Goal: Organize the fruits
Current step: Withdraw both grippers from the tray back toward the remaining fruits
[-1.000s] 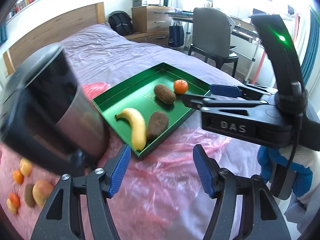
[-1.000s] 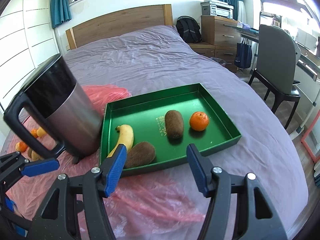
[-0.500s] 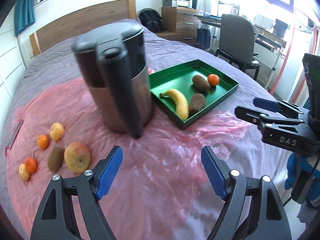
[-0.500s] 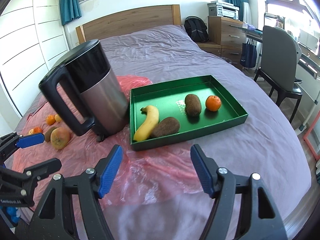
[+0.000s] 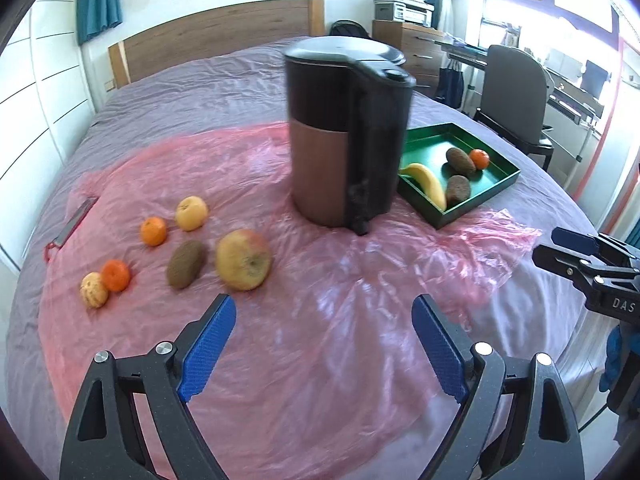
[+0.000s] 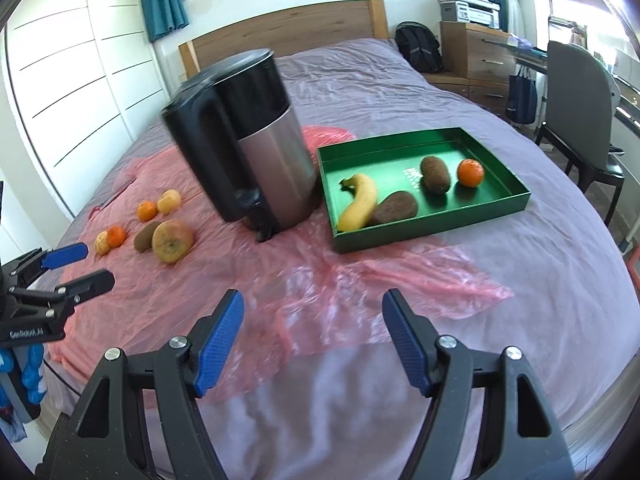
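Hovering empty over the pink plastic sheet, the left tongs and right tongs both gape wide, touching nothing. Loose fruit, an apple, a kiwi and small oranges, lies on the sheet to the left, well apart from the green tray that holds a banana. The kettle stands between them; a carry swung low might clip it, and round fruit could roll on the slick plastic if nudged.

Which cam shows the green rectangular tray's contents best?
Right wrist: the green rectangular tray is fully in view, showing the yellow banana, two kiwis and an orange. In the left wrist view the black-and-steel kettle hides the tray's near corner.
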